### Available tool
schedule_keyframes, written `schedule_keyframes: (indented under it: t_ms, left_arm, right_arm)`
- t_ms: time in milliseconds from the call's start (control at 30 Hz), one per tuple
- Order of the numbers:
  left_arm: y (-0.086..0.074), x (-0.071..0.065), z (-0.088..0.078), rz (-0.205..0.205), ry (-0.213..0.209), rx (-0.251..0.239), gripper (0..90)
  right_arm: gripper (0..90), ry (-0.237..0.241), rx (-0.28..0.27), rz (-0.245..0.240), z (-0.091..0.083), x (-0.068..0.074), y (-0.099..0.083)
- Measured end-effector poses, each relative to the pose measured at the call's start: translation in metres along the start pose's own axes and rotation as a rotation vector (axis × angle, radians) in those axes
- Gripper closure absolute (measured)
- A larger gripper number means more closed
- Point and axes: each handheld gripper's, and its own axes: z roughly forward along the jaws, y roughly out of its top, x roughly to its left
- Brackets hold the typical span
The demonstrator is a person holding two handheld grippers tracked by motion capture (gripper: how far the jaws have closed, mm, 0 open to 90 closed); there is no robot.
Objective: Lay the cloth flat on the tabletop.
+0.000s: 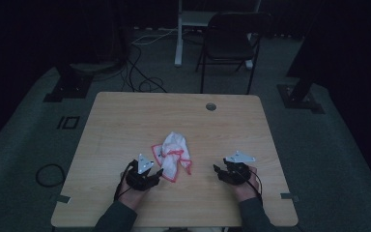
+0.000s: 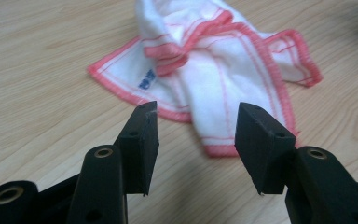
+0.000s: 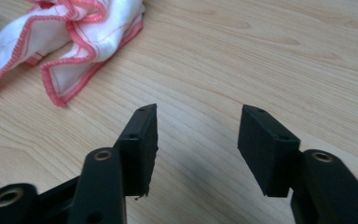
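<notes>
Lying crumpled at mid-worktop, the white cloth (image 1: 174, 155) with red hems touches neither tongs. The left tongs (image 2: 196, 135) — jaws spread, empty — hover just before its near hem. The right tongs (image 3: 198, 140) — jaws apart, nothing between — hover over bare worktop (image 1: 125, 116) well to the side.

The right gripper (image 3: 196, 135) has its two black jaws apart, with nothing between them. Under them is the wooden table (image 3: 270, 56). A crumpled white cloth (image 3: 60, 37) with a red edge lies up at the left, away from the jaws.
</notes>
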Motion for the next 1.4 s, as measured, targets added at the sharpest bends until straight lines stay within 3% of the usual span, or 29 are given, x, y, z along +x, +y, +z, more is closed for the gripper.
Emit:
schedule_keyframes:
  t_ms: [333,733,1067,1400]
  left_arm:
    - [0.005,-0.012,0.008,0.022,-0.027,0.001,51.5]
    - [0.006,-0.023,0.02,0.047,-0.033,0.011,51.4]
    - [0.011,-0.035,0.028,0.077,-0.051,0.008,50.3]
    - [0.012,-0.044,0.038,0.099,-0.028,0.02,50.3]
  right_arm:
    - [58.8,0.047,-0.023,-0.008,0.004,0.009,0.012]
    - [63.7,0.088,-0.032,-0.022,0.015,0.024,0.02]
    - [63.8,0.099,-0.038,-0.048,0.021,0.035,0.029]
    - [62.6,0.113,-0.036,-0.059,0.032,0.045,0.037]
